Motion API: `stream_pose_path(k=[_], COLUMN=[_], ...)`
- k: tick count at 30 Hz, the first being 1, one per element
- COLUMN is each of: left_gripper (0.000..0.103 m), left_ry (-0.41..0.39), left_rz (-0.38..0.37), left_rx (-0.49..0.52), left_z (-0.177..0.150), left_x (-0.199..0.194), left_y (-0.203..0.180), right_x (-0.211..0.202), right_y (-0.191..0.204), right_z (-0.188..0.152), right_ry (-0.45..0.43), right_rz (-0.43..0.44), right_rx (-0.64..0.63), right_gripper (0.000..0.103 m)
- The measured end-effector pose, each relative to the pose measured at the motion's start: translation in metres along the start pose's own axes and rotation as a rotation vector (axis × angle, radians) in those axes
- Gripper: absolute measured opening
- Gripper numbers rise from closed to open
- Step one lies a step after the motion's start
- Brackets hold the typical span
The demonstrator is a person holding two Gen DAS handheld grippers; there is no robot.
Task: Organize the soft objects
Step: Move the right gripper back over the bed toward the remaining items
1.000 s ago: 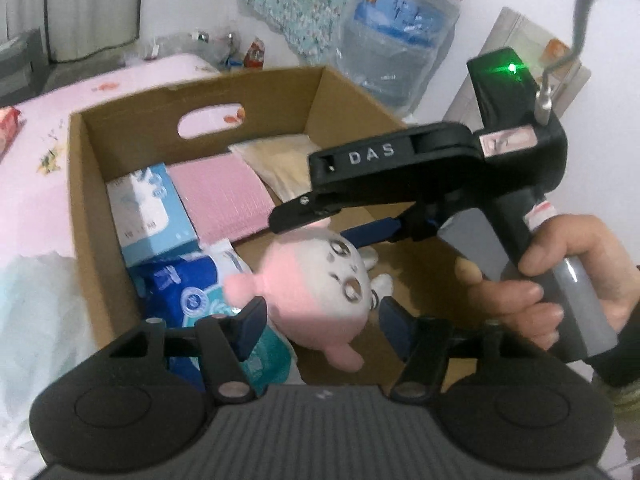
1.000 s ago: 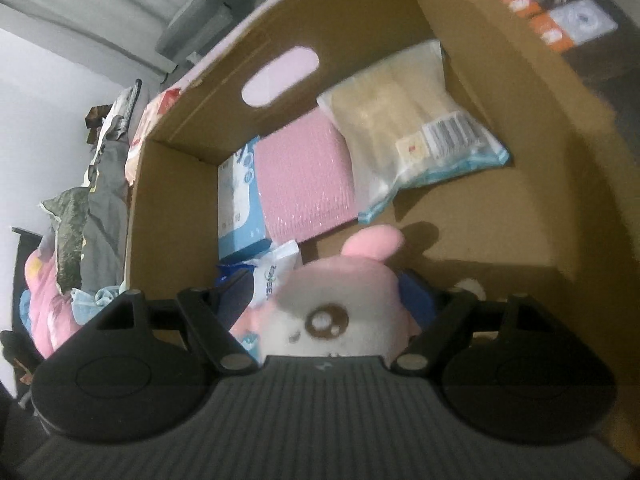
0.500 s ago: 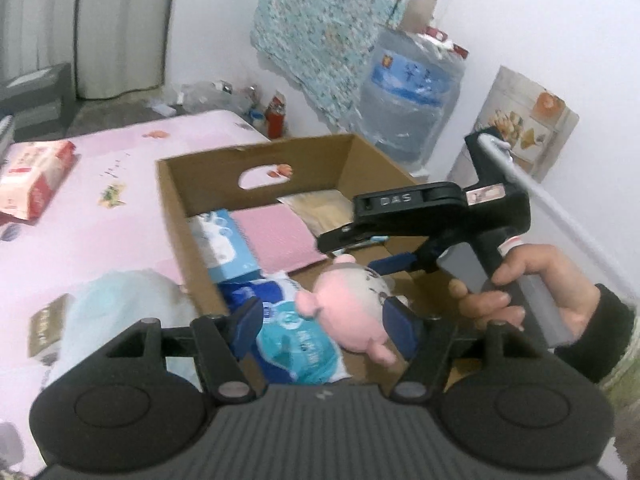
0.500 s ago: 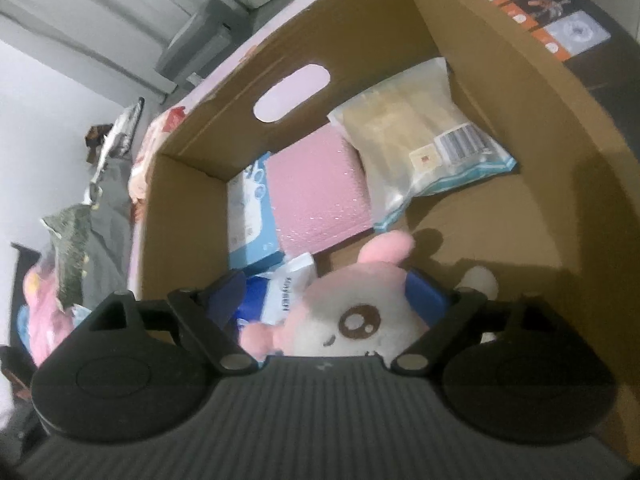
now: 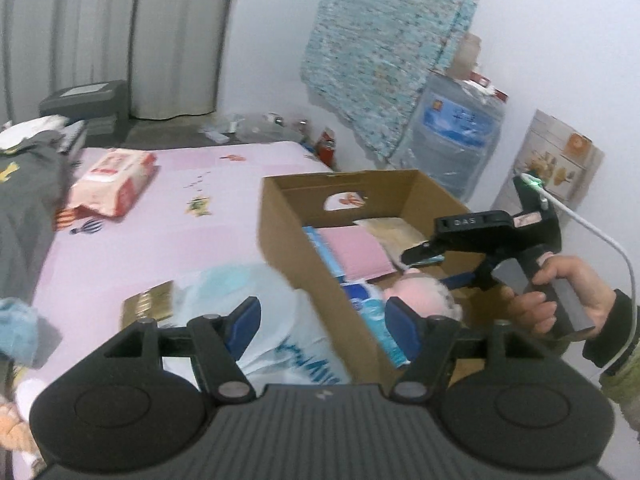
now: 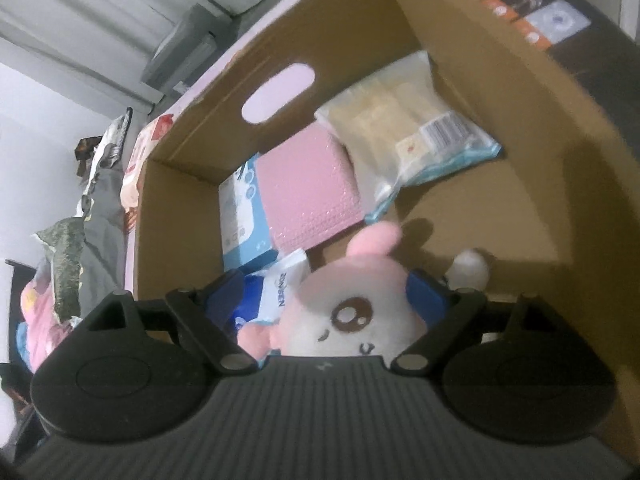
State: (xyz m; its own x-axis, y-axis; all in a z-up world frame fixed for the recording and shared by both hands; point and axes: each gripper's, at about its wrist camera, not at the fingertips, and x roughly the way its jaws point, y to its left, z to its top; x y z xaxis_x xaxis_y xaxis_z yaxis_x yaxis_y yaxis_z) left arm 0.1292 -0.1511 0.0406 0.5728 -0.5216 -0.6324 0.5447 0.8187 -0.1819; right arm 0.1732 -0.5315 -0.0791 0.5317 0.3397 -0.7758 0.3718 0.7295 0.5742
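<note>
Down at the near end of the cardboard box (image 6: 192, 208) sits the pink-and-white plush toy (image 6: 348, 312), and your right gripper (image 6: 326, 292) has it: one blue pad presses its right side, though the left pad stands a little off, over the blue-and-white soft pack (image 6: 276, 284) beside the toy, so I cannot tell whether you truly grip it. Behind the plush lie a pink bubble mailer (image 6: 308, 192), a light-blue tissue box (image 6: 242, 216) against the left wall, and a clear bag of pale pads (image 6: 404, 128) at the far end. Your left gripper (image 5: 320, 320) hangs above the box's near corner with its jaws wide apart and nothing between them; below it a white plastic bag (image 5: 288, 320) lies on the pink bedsheet (image 5: 168, 224), with a red-and-white tissue pack (image 5: 112, 184) farther off.
</note>
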Motion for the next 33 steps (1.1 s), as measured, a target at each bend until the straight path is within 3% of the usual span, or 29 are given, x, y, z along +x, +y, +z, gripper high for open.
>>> stream_pose_path(k=[8,14,22,33], left_gripper=[0.071,0.073,0.074,0.074], left_ry=[-0.039,-0.076,-0.109,-0.135], left_rz=[0.108,0.213,0.368,0.494], left_rx=[-0.059,-0.145,-0.234,-0.382], left_z=[-0.021,-0.033,-0.053,-0.067], left_x=[-0.026,-0.049,-0.068,-0.062], left_y=[0.037,0.077,0.124,0.185], right_x=[-0.011,-0.031,-0.017,0.07], right_y=[0.014,0.054,0.158,0.333], right_z=[0.003,-0.003,-0.018,-0.059], right_ry=[-0.053,-0.089,-0.049,0.14], right_rz=[-0.046,0.017,0.159,0.376], right_rx=[-0.039,-0.115,-0.323,-0.705], right_gripper=[0.09,0.09,0.092,0.094])
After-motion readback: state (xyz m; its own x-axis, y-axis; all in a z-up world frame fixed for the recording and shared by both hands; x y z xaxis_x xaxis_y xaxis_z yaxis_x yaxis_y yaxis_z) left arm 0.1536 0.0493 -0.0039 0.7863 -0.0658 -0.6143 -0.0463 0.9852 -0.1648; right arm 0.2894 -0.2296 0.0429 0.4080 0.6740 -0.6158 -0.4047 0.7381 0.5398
